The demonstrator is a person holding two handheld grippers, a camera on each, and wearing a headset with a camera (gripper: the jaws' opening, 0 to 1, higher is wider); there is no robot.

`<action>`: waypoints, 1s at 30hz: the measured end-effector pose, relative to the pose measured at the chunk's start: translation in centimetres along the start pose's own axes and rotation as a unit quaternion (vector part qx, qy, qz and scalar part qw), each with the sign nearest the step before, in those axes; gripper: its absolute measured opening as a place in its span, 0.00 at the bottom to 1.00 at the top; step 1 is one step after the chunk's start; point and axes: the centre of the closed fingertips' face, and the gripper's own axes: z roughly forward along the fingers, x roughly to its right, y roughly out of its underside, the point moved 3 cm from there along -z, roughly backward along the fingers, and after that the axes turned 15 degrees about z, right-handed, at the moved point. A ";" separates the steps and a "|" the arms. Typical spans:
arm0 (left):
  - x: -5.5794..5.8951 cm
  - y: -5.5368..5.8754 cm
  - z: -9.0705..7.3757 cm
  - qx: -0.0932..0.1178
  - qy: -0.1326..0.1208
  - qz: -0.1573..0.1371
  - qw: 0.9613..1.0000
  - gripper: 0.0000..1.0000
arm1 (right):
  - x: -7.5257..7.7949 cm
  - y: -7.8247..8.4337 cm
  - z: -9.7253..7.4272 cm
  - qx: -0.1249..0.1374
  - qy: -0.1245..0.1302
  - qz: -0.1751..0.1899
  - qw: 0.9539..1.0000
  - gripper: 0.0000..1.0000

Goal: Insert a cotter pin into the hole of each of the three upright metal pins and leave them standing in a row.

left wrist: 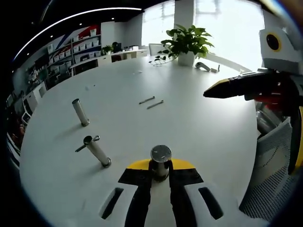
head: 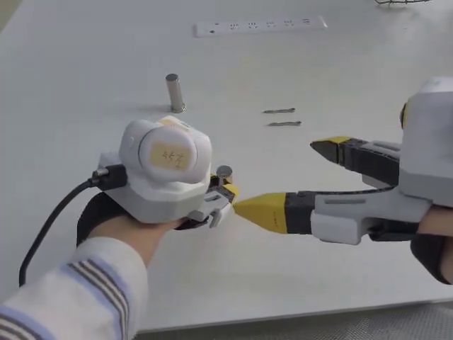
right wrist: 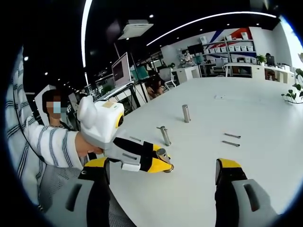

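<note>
Contact is made between the left gripper (left wrist: 161, 171) and the near metal pin (left wrist: 161, 158). Its yellow-tipped black jaws are pressed against the shaft below the flat round top. The pin is upright and appears to stand on the white tabletop (head: 340, 269). The right gripper (head: 276, 177) is held just beside that pin, to its right, with its jaws spread wide and nothing between them.

Beyond the near metal pin and to its right, two loose cotter pins (head: 284, 124) lie flat, side by side and almost parallel. Their long axes run crosswise in the head view. They are well apart from the clamped pin and nearer to the right gripper than to the left. The next pick is therefore judged to fall to the right gripper, which would have to close across a thin wire shank.

Beyond the near pin and to its left, the middle metal pin (left wrist: 97, 151) carries a fitted cotter pin (left wrist: 87, 143) through its hole. Farther off, the far metal pin (head: 174, 92) stands bare. All three pins are smooth grey cylinders, each with a small flange at the foot.
</note>
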 end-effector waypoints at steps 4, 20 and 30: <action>0.1 0.0 -0.1 -0.007 0.005 0.062 0.998 0.11 | -0.3 0.1 0.1 -0.002 -0.003 -0.002 1.000 0.91; -0.3 -0.6 -4.4 0.050 0.041 0.069 0.996 0.75 | 0.2 0.1 -0.3 -0.006 0.001 -0.002 1.000 0.89; -1.9 1.3 -7.2 0.062 0.044 0.005 0.997 0.90 | 1.0 0.1 -0.7 -0.016 0.010 -0.012 1.000 0.87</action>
